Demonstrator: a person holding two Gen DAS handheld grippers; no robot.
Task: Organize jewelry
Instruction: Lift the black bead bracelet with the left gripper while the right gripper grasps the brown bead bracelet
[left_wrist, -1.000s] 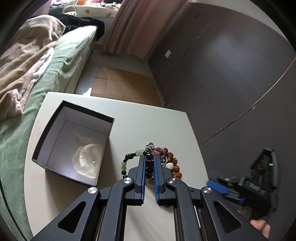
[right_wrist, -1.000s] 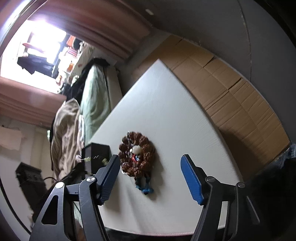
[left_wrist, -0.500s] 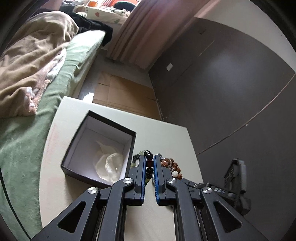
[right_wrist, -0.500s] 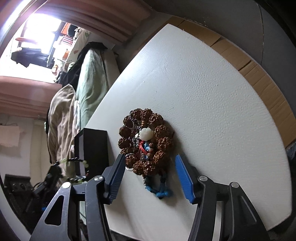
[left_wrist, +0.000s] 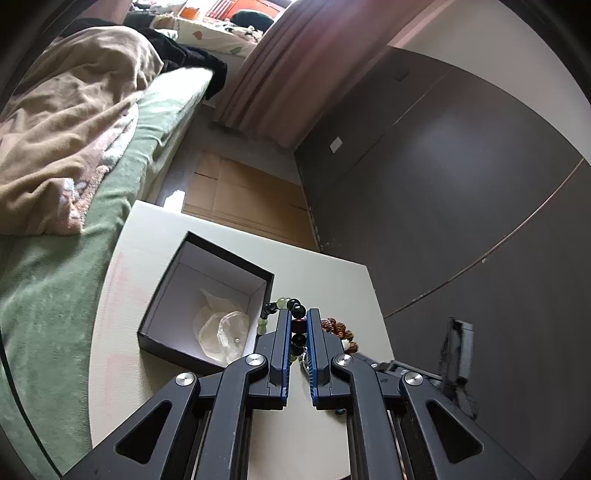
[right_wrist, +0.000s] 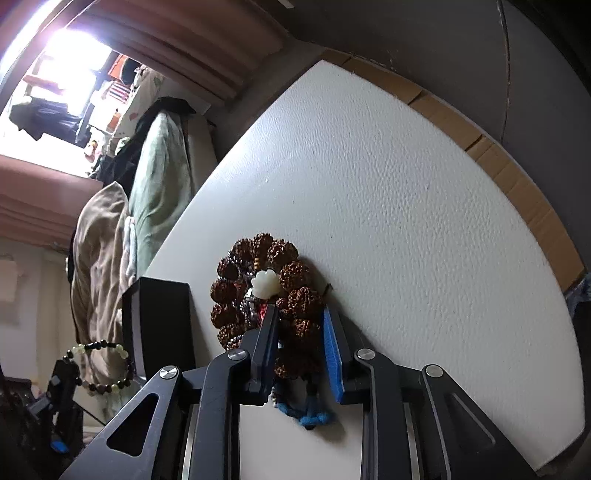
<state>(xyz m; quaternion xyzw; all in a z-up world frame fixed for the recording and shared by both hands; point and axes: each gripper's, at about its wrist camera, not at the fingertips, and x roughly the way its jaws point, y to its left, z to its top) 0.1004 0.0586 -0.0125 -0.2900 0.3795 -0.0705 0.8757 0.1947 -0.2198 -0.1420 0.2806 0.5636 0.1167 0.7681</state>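
left gripper clamped on green-and-black bead bracelet beside open black box; right gripper just closing around brown rudraksha bracelet, pads seemingly touching; next, probably lowering each into the box

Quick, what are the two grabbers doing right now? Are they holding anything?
Left gripper: shut on the green-and-black bead bracelet, lifted beside the black box.
Right gripper: jaws have just been closing around the brown seed-bead bracelet; whether they grip it cannot be told.
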